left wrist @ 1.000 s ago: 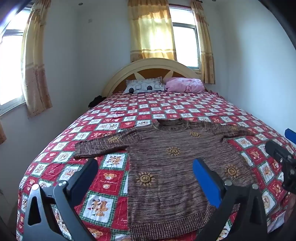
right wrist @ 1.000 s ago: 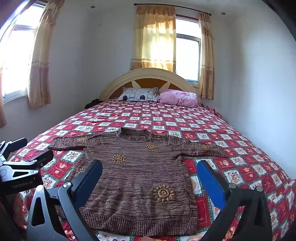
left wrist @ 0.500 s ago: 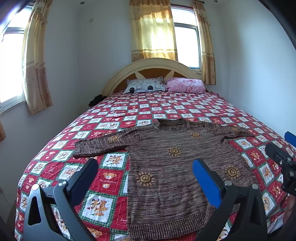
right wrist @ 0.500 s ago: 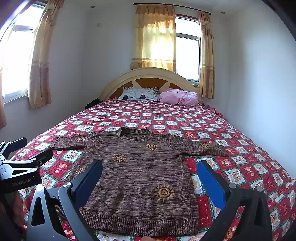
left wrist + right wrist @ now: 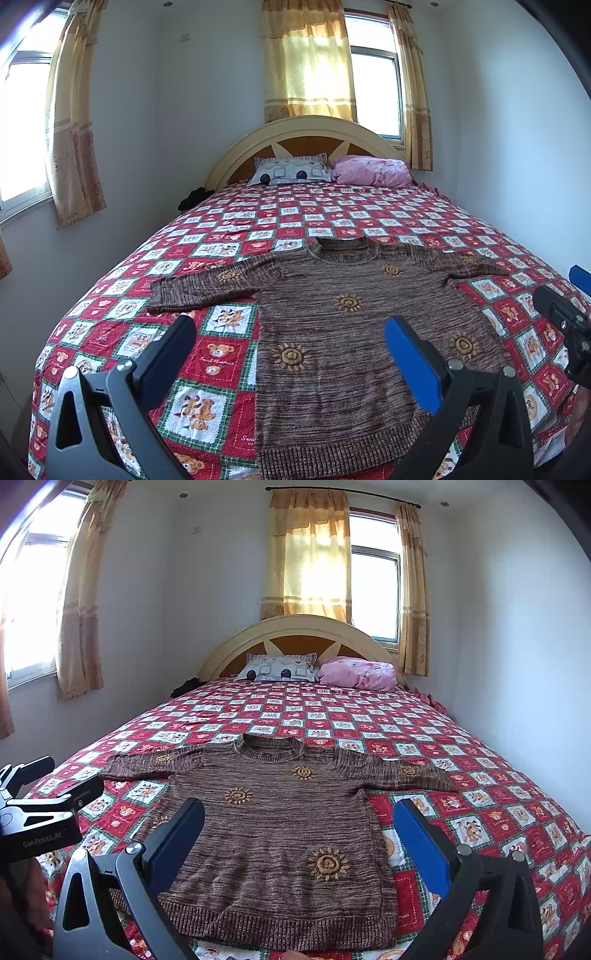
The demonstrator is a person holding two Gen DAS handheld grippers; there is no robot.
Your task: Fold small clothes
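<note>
A brown knitted sweater (image 5: 343, 321) (image 5: 280, 827) with orange sun motifs lies flat on the bed, front up, both sleeves spread out, hem toward me. My left gripper (image 5: 291, 343) hovers open above the sweater's lower left part, holding nothing. My right gripper (image 5: 299, 827) hangs open over the sweater's lower half, also holding nothing. The right gripper shows at the right edge of the left wrist view (image 5: 565, 317). The left gripper shows at the left edge of the right wrist view (image 5: 44, 805).
The bed carries a red, white and green patchwork bedspread (image 5: 332, 218) (image 5: 369, 720). A patterned pillow (image 5: 280, 670) and a pink bundle (image 5: 356, 672) lie by the headboard (image 5: 303, 635). White walls close in on both sides; curtained windows (image 5: 310, 561) sit behind.
Both views have crept slightly forward and up over the sweater. Both grippers stay open and the sweater has not moved.
</note>
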